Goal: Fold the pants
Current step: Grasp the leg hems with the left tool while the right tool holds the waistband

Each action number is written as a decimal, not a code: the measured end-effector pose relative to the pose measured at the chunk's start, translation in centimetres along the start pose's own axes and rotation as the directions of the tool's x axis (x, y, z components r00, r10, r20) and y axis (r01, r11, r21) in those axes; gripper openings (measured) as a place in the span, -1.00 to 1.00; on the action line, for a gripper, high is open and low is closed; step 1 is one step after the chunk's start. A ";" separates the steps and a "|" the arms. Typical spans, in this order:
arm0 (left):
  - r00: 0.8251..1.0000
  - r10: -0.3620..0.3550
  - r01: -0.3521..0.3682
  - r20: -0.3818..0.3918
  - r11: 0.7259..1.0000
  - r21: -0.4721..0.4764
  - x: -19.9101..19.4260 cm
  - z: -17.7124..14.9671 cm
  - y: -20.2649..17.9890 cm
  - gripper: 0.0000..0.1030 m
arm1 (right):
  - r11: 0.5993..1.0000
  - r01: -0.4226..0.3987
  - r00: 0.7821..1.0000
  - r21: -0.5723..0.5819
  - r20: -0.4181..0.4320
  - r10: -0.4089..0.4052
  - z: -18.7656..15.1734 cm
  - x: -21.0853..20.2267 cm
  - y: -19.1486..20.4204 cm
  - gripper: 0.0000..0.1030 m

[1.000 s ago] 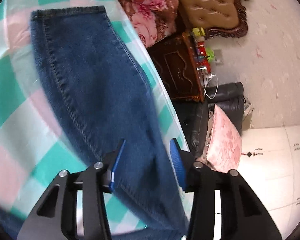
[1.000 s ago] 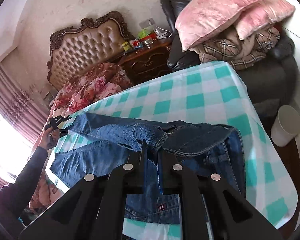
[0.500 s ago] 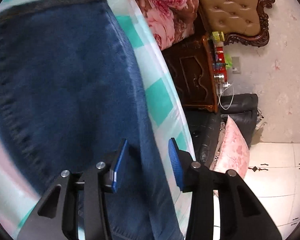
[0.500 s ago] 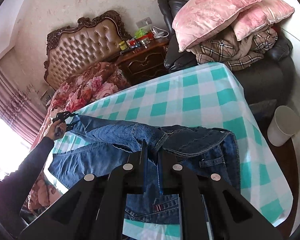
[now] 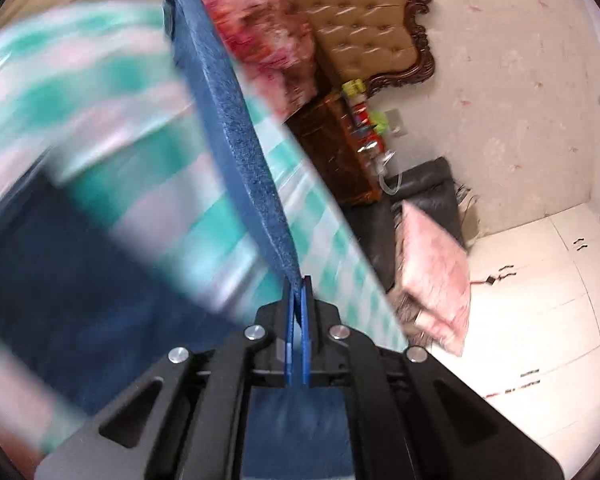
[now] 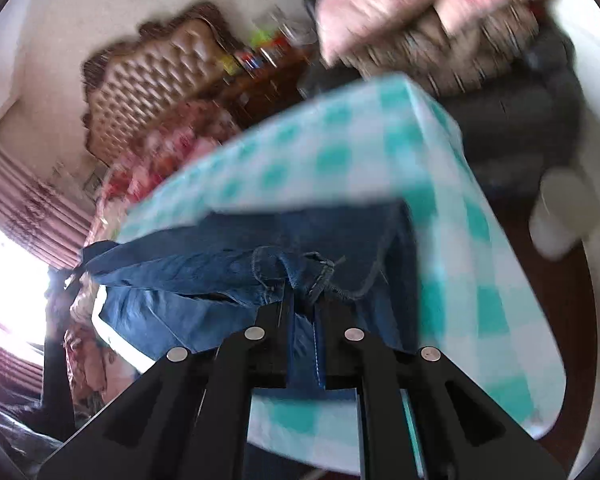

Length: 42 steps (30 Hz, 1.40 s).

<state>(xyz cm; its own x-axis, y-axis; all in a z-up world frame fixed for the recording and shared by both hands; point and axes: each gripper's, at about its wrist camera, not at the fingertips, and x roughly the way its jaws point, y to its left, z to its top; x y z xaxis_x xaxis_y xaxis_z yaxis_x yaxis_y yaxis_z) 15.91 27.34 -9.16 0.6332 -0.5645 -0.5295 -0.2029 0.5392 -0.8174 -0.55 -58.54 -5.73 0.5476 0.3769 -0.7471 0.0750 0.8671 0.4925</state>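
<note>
The blue jeans [image 6: 204, 276] lie on a table with a green, white and pink checked cloth [image 6: 340, 160]. My left gripper [image 5: 299, 284] is shut on a leg edge of the jeans [image 5: 236, 128], which stretches up and away, lifted off the table. My right gripper [image 6: 303, 300] is shut on the bunched waist part of the jeans and holds it above the cloth. The far leg end [image 6: 88, 256] is pulled taut at the left, where the left gripper holds it. More denim [image 5: 68, 280] lies blurred on the table below the left gripper.
A bed with a tufted brown headboard [image 5: 364, 28] and a floral cover [image 5: 260, 36], a dark wooden nightstand [image 5: 340, 152], a black sofa with pink pillows [image 5: 432, 272] stand beyond the table. A white bin [image 6: 564, 212] stands on the floor at the right.
My left gripper has closed on the jeans leg and lifted it off the table. My right gripper, still shut on the waist, has swung; both views are now blurred by motion.
</note>
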 end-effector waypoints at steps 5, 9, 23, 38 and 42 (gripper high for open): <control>0.994 0.066 -0.078 -0.089 0.988 -0.131 -1.0 -7.9 9.9 -0.96 | 0.965 0.088 0.996 0.248 -0.054 -0.077 -5.3 2.2 -5.8 -0.54; 0.998 0.016 -0.025 -0.057 0.984 -0.176 -0.9 -8.9 12.1 -0.95 | 0.907 0.096 0.993 0.411 0.026 -0.117 -8.4 1.0 -7.0 0.05; 1.000 0.012 -0.016 -0.026 0.987 -0.157 -0.6 -8.6 12.0 -0.94 | 0.865 0.267 0.945 0.425 0.060 -0.321 -8.0 3.7 -2.1 -0.61; 0.997 -0.016 0.031 0.069 0.974 -0.225 -3.8 -9.2 14.0 -0.38 | 0.848 0.301 0.931 0.436 0.056 -0.360 -8.1 2.4 -1.6 -0.77; 0.999 0.012 0.001 0.051 0.971 -0.240 -3.3 -7.9 13.9 -0.96 | 0.848 0.209 0.955 0.488 0.084 -0.283 -7.5 1.2 -1.6 -0.77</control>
<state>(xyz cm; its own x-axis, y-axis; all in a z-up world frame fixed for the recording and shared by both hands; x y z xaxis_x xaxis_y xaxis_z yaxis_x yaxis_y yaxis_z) 5.15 31.73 -20.57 0.6681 -0.5254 -0.5269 -0.3757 0.3730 -0.8484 -6.24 -56.99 -10.78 0.5717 0.0872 -0.8158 0.5843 0.6548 0.4794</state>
